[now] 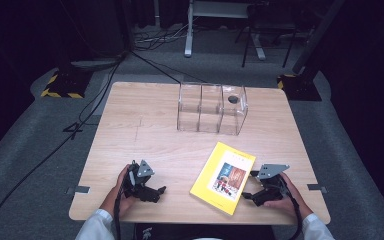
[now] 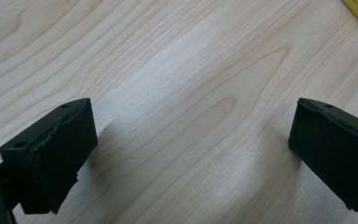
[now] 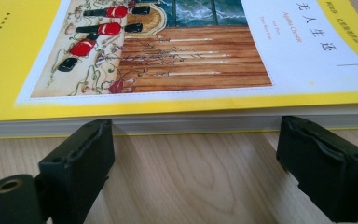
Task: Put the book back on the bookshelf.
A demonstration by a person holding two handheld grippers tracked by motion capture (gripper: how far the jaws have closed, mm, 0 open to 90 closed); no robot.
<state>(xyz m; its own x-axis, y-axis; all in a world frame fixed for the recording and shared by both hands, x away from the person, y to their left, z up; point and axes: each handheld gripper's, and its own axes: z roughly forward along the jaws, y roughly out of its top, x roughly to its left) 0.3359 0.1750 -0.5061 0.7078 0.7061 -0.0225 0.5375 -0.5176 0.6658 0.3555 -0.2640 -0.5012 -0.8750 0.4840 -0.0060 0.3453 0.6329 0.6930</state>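
Book (image 1: 223, 177) flat on table (image 1: 145, 135), near front edge, long axis slanting away toward clear organizer (image 1: 211, 108). Right tongs (image 1: 254, 191) just beside book's right long edge, open, empty. Left tongs (image 1: 156, 192) well apart on book's left, open, empty. Right hand (image 1: 280, 197) nearer.

A yellow book (image 3: 177, 56) lies flat on a pale wooden surface (image 3: 191, 186), its page edge facing the camera and running across the frame. Its cover shows a white panel with a picture of red-coated toy soldiers beside a wooden floor, and Chinese characters printed at the upper right. The right gripper (image 3: 193, 154) sits low on the surface, its 2 black fingers (image 3: 79, 163) spread wide apart with their tips right at the book's page edge and nothing clamped between them.
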